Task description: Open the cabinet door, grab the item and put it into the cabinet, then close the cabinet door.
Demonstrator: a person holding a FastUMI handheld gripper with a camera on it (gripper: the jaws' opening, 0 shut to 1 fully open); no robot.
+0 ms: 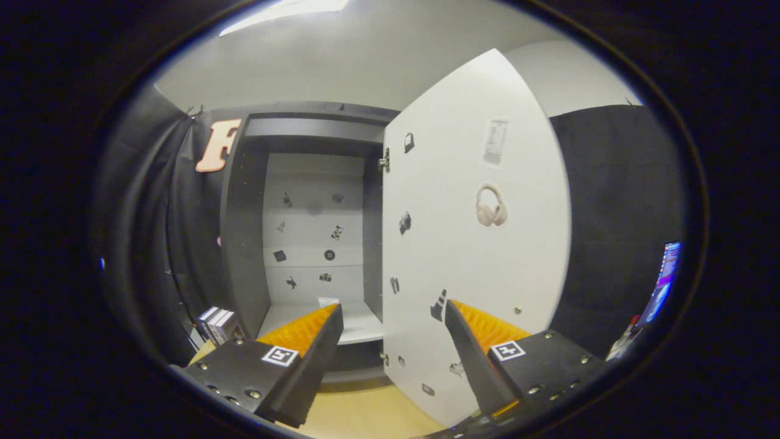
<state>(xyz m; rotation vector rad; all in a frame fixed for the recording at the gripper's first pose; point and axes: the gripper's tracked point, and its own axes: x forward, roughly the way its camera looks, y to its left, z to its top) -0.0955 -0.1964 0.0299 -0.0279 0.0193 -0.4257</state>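
Spreading wide with nothing between them, gripper [390, 317] fingers over the wooden table [359, 414], small boxes [216, 324] beyond the left finger at the cabinet's left foot, white cabinet door [475, 244] swung open ahead, cabinet [304, 231] interior beyond, shelf bearing one small item [328, 301].

Two-finger gripper [393, 317]: wedge-shaped fingers [317, 341] with ribbed, sawtooth inner pads [487, 326], standing well apart with nothing between. Boxy matte mounts behind each finger, each bearing a square black-and-white marker [280, 355] and several round silver screws [251, 394].
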